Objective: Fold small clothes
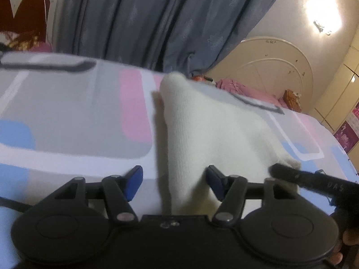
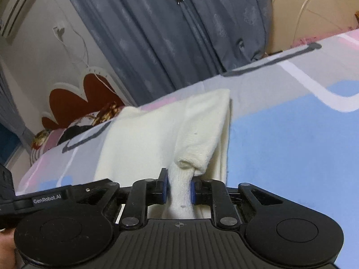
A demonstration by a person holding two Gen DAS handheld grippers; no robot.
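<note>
A small cream knit garment [image 1: 208,130] lies on the patterned bedsheet [image 1: 67,116]. In the left wrist view my left gripper [image 1: 174,180] is open, its blue pads wide apart, with the garment's near edge lying between them. The right gripper's black body [image 1: 314,181] reaches in at the garment's right corner. In the right wrist view my right gripper [image 2: 178,189] is shut on a bunched part of the cream garment [image 2: 166,134], which is lifted and drapes away from the pads over the sheet [image 2: 291,145].
Grey-blue curtains [image 1: 145,18] hang behind the bed. A cream headboard [image 1: 276,67] and pink pillows [image 1: 246,90] are at the right. A red chair back [image 2: 74,100] and piled clothes [image 2: 67,130] sit beyond the bed's left edge.
</note>
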